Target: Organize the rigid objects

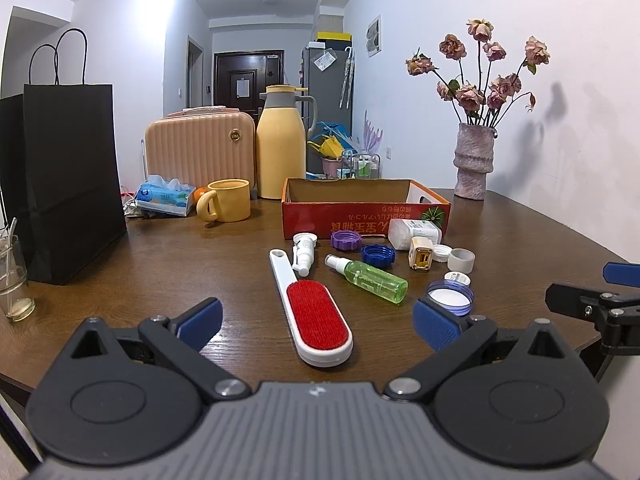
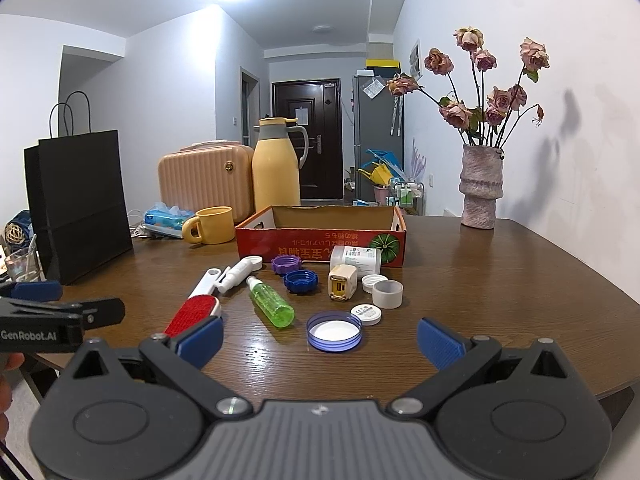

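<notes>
Behind right gripper (image 2: 318, 338), lint brush (image 2: 192, 314) half-hidden

Some things hide behind others or run off the edge

The red-and-white plastic lint brush (image 2: 192, 312) is partly hidden behind a blue finger pad in the right wrist view. The white plastic bottle lying on its side (image 2: 358, 258) has tiny label words, too small to read. The orange fruit (image 1: 201, 193) peeks out from behind the yellow ceramic mug (image 1: 228, 200). The clear glass jar (image 1: 14, 280) is cut off by the picture's left edge. The inside floor of the red cardboard box (image 1: 340, 216) cannot be seen.
</notes>
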`<action>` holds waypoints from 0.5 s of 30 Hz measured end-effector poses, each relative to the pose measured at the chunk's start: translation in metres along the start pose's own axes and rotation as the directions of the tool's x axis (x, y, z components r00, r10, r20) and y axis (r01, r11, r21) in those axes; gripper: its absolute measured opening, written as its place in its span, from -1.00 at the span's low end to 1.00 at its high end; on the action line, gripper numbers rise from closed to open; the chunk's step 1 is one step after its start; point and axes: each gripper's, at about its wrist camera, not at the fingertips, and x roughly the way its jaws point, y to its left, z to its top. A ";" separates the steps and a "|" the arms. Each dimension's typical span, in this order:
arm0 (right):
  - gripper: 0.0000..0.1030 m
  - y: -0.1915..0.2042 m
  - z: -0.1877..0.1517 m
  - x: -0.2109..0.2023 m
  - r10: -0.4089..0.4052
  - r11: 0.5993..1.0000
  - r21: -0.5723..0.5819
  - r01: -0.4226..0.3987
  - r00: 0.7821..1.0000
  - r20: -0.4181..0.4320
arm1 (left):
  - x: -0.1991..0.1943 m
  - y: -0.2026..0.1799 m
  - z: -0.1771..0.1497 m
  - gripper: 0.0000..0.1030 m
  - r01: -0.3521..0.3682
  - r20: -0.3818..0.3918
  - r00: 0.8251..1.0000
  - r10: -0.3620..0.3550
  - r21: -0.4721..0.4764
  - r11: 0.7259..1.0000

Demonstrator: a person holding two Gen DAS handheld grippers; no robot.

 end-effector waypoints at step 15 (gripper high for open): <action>1.00 0.000 0.000 0.000 -0.003 1.000 0.000 0.003 1.000 -0.004 | 0.002 0.001 -0.001 1.00 -0.007 -0.024 1.000 0.007 -0.017 1.000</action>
